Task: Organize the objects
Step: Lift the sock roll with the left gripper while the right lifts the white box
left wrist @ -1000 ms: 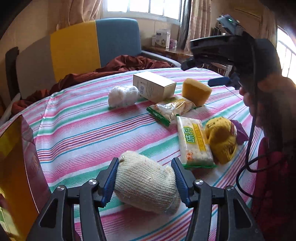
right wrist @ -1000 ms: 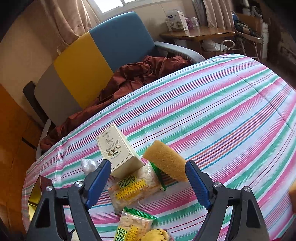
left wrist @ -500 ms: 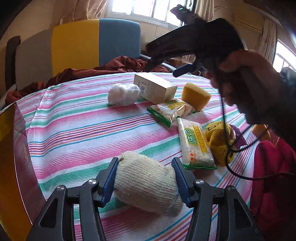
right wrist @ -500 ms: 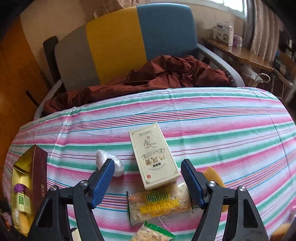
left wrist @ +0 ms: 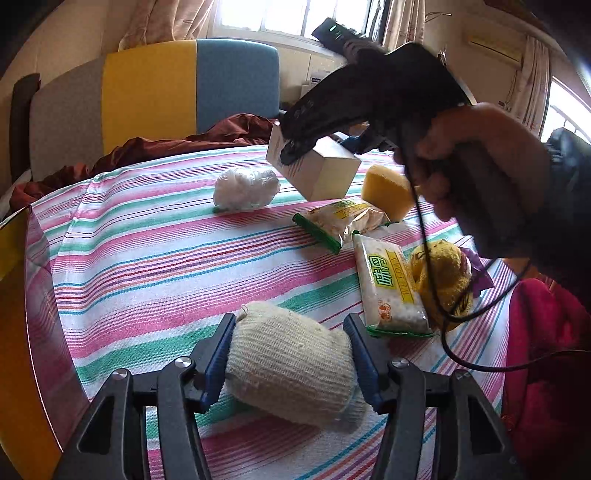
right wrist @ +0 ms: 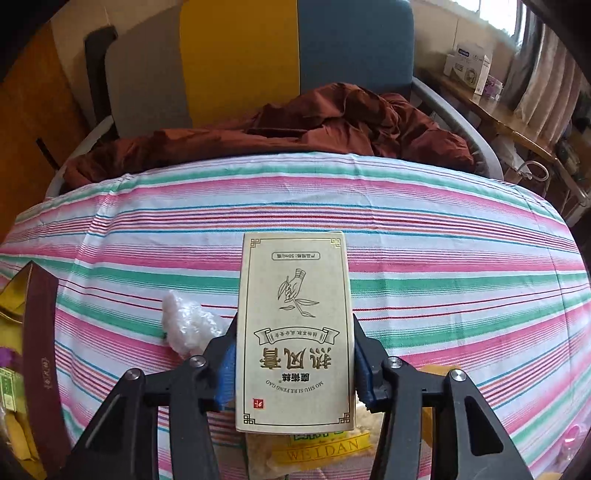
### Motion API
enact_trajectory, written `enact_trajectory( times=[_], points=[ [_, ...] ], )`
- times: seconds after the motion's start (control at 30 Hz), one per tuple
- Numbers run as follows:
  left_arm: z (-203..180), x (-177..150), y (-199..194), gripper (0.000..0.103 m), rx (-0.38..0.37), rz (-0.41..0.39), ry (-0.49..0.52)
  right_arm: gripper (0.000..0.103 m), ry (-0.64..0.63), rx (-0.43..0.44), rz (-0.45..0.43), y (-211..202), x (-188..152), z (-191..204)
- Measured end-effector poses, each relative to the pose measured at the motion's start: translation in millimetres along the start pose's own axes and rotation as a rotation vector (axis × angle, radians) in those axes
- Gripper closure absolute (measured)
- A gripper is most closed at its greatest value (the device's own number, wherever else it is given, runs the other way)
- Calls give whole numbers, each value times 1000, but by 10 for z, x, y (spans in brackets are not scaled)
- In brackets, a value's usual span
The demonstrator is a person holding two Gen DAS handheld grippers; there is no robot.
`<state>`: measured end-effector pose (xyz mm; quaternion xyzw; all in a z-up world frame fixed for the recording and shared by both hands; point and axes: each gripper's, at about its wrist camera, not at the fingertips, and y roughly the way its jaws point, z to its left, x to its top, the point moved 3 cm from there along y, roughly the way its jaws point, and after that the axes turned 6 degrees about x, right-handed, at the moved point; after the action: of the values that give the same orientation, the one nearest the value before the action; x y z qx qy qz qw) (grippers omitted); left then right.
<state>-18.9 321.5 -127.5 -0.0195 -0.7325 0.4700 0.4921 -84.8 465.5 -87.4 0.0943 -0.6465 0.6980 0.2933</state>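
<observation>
Striped cloth surface (left wrist: 155,251) under us, our left tongs (left wrist: 291,354) clamped on cream knit roll (left wrist: 291,362), our right tongs (right wrist: 293,365) gripping lifted ointment box (right wrist: 293,332).

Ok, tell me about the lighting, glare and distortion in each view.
Left wrist view: the window behind is blown out to white, so the right gripper holding the cream box shows nearly as a silhouette; the striped tablecloth bulges with fisheye curve. Right wrist view: even soft daylight, box print sharp, no strong glare; table edge bows and corners vignette dark.
</observation>
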Motion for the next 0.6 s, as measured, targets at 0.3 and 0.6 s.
enact_trajectory(
  times=[0.3,0.6],
  points=[
    [-27,2,-90,46,29,5,7,52,-33,226,-65,-454,-433,478],
    [28,-56,-659,46,18,-20,-4,52,-78,258,51,-88,-773,675]
  ],
)
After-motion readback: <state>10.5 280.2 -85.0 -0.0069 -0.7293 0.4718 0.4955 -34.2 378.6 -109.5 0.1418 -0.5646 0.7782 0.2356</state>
